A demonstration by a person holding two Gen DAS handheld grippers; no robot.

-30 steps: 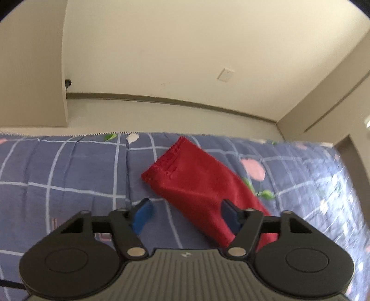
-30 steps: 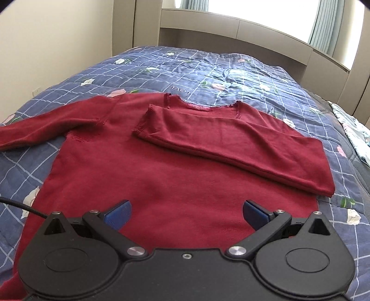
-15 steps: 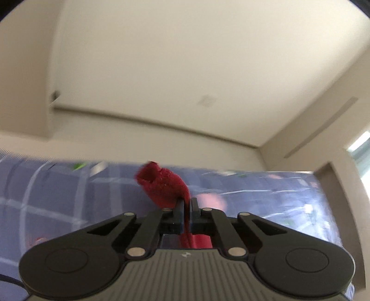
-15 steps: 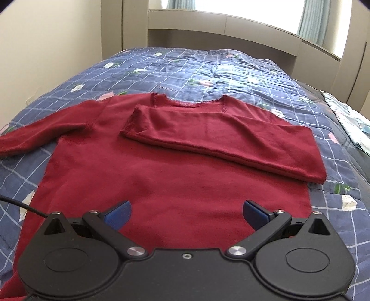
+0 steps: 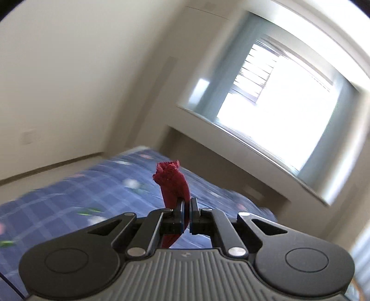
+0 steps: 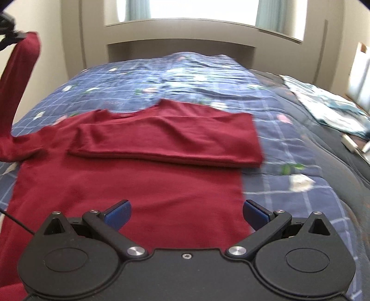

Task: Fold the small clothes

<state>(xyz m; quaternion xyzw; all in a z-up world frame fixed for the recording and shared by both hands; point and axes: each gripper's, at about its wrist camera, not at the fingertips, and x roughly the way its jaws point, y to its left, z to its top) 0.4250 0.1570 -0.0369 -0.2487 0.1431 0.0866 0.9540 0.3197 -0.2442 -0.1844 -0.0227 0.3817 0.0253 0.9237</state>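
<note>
Lighting: daylight only, from the window (image 5: 284, 108) ahead and to the right of the left claw (image 5: 187, 214); the pane is blown out to plain white, with no detail behind it.
Same source, right view: window (image 6: 203, 9) straight ahead of the right claw (image 6: 186, 211), also overexposed.
Walls: evenly lit, soft, no hard shadows.
Blur, left view: heavy motion smear across the bedspread (image 5: 69, 208) and window frame; the claw body stays sharp.
Blur, right view: mild; the sweater (image 6: 148, 166) has soft edges, most smeared at its right side.
Distortion: fisheye bending of straight lines, dark corners in both views.
</note>
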